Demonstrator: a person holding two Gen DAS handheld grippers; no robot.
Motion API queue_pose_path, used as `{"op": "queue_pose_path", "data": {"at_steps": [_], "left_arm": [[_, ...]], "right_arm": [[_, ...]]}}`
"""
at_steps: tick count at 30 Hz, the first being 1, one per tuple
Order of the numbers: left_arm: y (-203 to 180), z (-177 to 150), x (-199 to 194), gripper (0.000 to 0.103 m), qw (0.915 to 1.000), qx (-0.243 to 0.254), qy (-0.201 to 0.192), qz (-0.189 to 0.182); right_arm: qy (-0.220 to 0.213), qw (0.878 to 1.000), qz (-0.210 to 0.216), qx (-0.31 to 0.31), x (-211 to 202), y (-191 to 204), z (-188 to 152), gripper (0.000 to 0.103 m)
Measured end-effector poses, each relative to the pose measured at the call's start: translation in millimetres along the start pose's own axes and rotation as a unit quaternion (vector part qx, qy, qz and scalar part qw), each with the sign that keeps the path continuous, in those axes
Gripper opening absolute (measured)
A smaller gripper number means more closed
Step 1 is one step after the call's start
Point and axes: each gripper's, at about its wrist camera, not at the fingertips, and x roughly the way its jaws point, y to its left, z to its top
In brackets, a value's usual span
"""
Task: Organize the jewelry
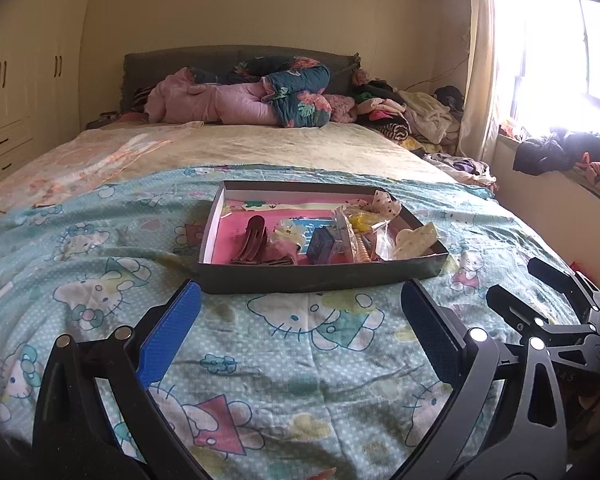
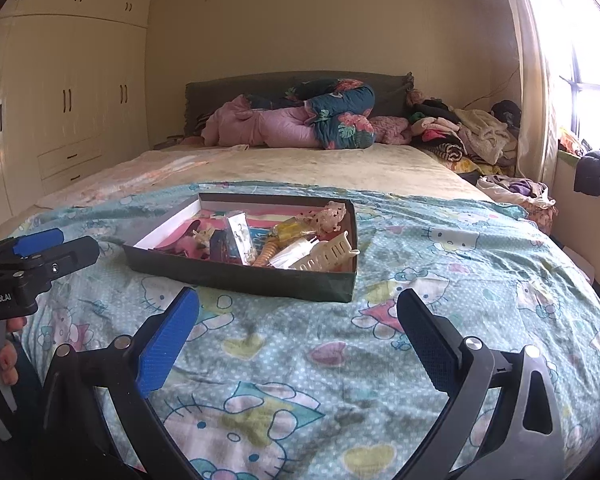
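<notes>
A shallow dark box [image 1: 320,278] with a pink floor sits on the Hello Kitty bedspread [image 1: 292,344]. It holds hair accessories: a dark red clip [image 1: 252,240], a blue packet [image 1: 320,245], plastic bags and a cream claw clip [image 1: 416,236]. In the right wrist view the box [image 2: 236,278] shows the cream claw clip [image 2: 328,256] at its near right corner. My left gripper [image 1: 300,300] is open and empty, just short of the box's near wall. My right gripper [image 2: 298,308] is open and empty, near the box's right corner. Each gripper shows in the other's view: the right [image 1: 540,292], the left [image 2: 56,248].
Rolled pink and floral quilts [image 1: 256,96] lie at the headboard. A clothes pile [image 1: 404,116] fills the bed's far right corner. White wardrobes [image 2: 60,100] stand on the left. A window sill with dark clothes [image 1: 560,152] is on the right.
</notes>
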Motion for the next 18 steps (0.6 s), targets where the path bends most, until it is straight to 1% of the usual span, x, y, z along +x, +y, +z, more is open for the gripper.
{"op": "queue_pose_path", "data": {"at_steps": [8,12,18], "left_arm": [[-6.4,-19.5,-14.3,0.092,0.9998,0.004,-0.014,0.011],[-10.3,-26.5,-19.9,0.092,0.9995,0.008,-0.027,0.016],[-7.3,-27.5,-24.6,0.092,0.999,0.001,-0.04,0.02]], "right_arm": [[-0.02,1.0,-0.01,0.018,-24.5,0.5,-25.3,0.097],[-0.033,0.999,-0.015,0.015,-31.8,1.6,-30.4,0.097],[-0.053,0.998,-0.026,0.007,-37.7,3.7,-33.3,0.097]]}}
